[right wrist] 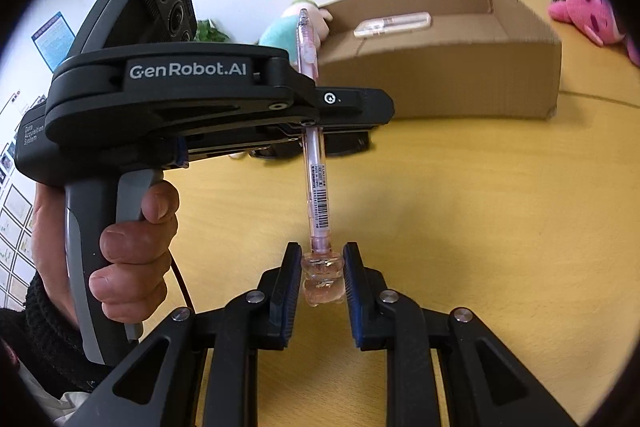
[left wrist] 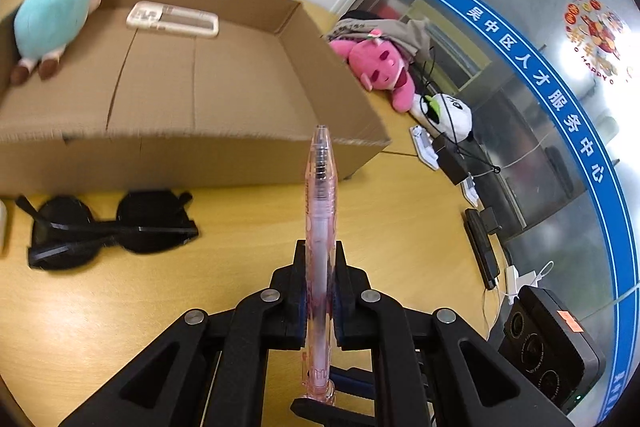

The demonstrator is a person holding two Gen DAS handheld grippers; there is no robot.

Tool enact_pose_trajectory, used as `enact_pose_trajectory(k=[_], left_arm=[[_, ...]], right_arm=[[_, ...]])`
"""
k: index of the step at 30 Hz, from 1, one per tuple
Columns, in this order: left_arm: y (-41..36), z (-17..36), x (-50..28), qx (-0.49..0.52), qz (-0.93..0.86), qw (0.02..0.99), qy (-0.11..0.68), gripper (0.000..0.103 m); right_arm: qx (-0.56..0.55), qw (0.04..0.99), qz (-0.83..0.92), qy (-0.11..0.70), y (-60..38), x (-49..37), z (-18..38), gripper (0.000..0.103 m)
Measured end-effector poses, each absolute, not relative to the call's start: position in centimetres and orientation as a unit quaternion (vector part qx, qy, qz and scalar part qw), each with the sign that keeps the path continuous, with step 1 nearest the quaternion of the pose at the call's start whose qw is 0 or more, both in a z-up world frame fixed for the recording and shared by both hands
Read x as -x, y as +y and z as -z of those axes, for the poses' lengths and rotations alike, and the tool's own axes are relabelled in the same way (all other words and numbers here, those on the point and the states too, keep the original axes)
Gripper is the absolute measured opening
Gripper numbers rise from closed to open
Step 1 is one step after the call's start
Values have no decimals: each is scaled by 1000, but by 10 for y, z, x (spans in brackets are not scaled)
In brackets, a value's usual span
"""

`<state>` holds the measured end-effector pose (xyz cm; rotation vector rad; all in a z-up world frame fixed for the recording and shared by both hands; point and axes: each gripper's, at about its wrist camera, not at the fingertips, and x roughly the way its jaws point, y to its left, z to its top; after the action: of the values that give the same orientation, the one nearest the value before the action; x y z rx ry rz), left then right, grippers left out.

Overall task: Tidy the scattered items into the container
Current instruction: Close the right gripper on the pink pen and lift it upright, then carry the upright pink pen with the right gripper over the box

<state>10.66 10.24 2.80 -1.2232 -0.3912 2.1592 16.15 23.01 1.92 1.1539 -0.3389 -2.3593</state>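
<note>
A clear pink pen [left wrist: 320, 211] runs between the fingers of my left gripper [left wrist: 320, 251], which is shut on its barrel, tip aimed at the cardboard box [left wrist: 240, 155]. In the right wrist view the pen [right wrist: 316, 187] stands nearly upright. My right gripper [right wrist: 322, 259] is shut on its bulbous clear end cap. My left gripper [right wrist: 352, 115] clamps the barrel higher up, held by a hand [right wrist: 132, 239]. Black sunglasses [left wrist: 112, 227] lie on the yellow table [left wrist: 400, 227] before the box. A blue-green plush [left wrist: 52, 15] and a white case [left wrist: 172, 19] lie in the box.
A pink plush [left wrist: 380, 67] and a panda plush [left wrist: 448, 111] lie right of the box, with cables and small devices along the table's right edge. A black camera unit [left wrist: 552, 347] sits at the near right. The box [right wrist: 440, 83] stands behind the pen.
</note>
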Motion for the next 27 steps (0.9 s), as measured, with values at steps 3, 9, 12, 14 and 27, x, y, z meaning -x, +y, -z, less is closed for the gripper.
enact_pose_trajectory(k=[3, 9, 12, 14, 27], left_arm=[[104, -44, -106, 453, -824, 311, -142, 9], [101, -91, -88, 424, -835, 324, -134, 9], [102, -114, -71, 415, -838, 331, -130, 9], [103, -126, -57, 414, -836, 335, -128, 9], [133, -162, 82, 431, -824, 351, -111, 9]], right_arm=[[-409, 246, 870, -125, 225, -162, -31, 20], [-367, 244, 891, -112, 225, -136, -72, 20], [-344, 239, 902, -103, 223, -124, -94, 20], [-332, 233, 909, -94, 222, -114, -106, 20], [-335, 224, 908, -112, 255, 4, -147, 20]])
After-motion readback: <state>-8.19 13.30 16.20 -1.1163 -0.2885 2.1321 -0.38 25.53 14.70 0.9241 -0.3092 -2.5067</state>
